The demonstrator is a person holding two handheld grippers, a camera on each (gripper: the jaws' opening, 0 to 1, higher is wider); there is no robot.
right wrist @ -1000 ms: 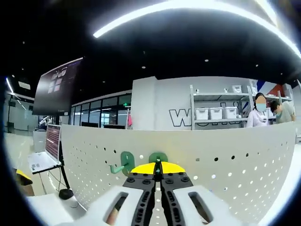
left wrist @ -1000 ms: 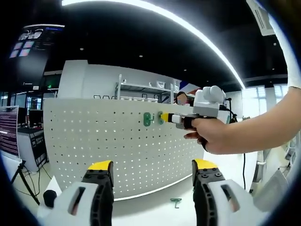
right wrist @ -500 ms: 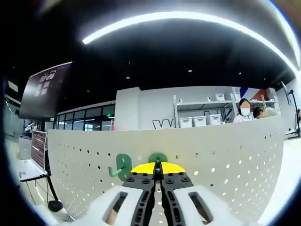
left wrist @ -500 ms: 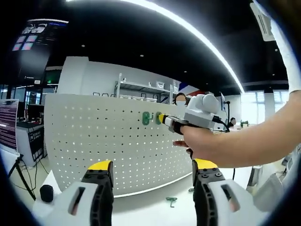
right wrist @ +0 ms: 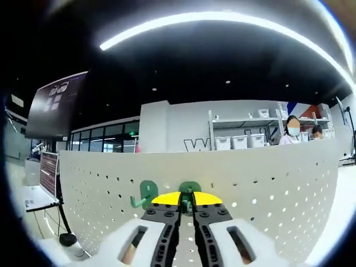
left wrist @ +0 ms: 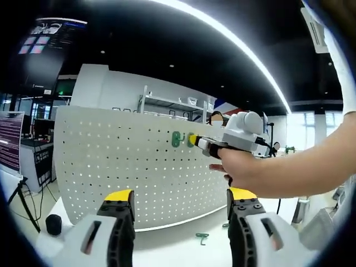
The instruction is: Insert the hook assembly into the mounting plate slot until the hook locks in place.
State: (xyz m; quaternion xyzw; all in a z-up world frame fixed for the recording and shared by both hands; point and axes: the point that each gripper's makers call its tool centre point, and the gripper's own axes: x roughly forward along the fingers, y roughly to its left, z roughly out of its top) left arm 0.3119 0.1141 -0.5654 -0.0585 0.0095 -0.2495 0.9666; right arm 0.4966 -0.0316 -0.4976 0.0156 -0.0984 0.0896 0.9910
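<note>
Since half a second ago the right gripper [right wrist: 186,198] has parted its jaws slightly at the green hook [right wrist: 189,189] on the pegboard [right wrist: 267,183], suggesting release, while the left gripper [left wrist: 181,196] waits wide apart.

A dark ceiling [right wrist: 183,61] carries 1 long curved light strip [right wrist: 222,19]. Behind stands a white wall [right wrist: 167,128] with a metal shelf rack [right wrist: 247,130] holding white bins. A dark screen [right wrist: 55,103] hangs beside glass-fronted rooms [right wrist: 105,146]. Bright windows [left wrist: 311,117] appear in the left gripper view.
</note>
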